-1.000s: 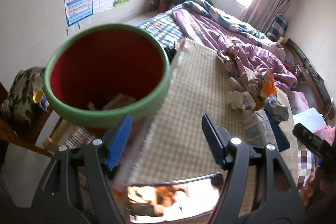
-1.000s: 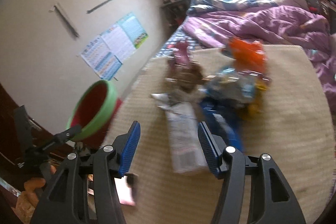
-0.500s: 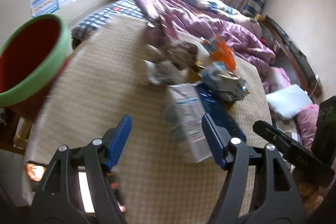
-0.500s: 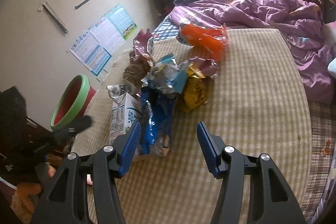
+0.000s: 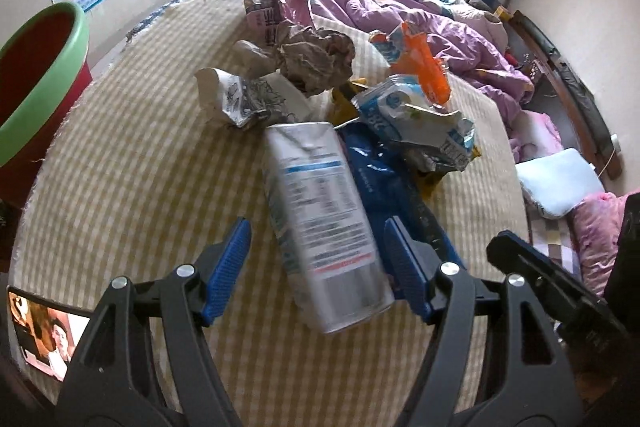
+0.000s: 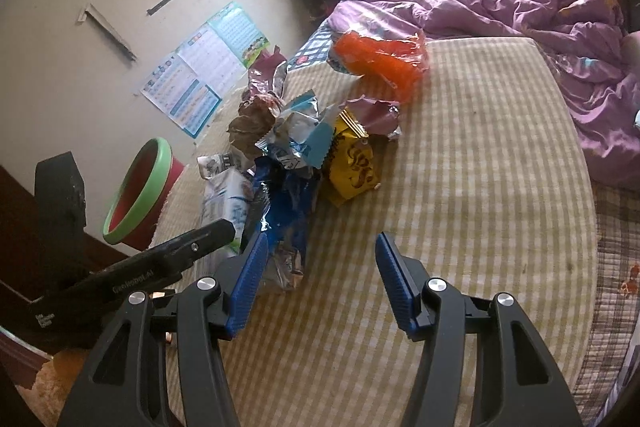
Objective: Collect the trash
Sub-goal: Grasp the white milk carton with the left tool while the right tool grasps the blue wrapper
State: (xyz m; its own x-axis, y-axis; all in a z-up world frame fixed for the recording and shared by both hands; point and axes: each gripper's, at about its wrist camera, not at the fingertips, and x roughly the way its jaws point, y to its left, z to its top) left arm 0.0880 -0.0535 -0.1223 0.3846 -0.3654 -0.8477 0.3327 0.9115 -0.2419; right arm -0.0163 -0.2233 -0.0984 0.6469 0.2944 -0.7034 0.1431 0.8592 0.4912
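left hand-held gripper (image 5: 316, 263) tilted down, released, straddling milk carton (image 5: 320, 219) | carton flat on bed (image 5: 132, 179), long axis 11-to-5 o'clock | right hand-held gripper (image 6: 318, 279) released, empty

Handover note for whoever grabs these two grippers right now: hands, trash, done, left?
Left gripper: open, jaws either side of the white carton, not pressing.
Right gripper: open, empty, by the blue wrapper.
Trash pile lies on the checked mat: crumpled paper, orange bag, yellow packet.
Red bin with green rim stands off the mat's edge.
Left: everything in the pile; carton first.
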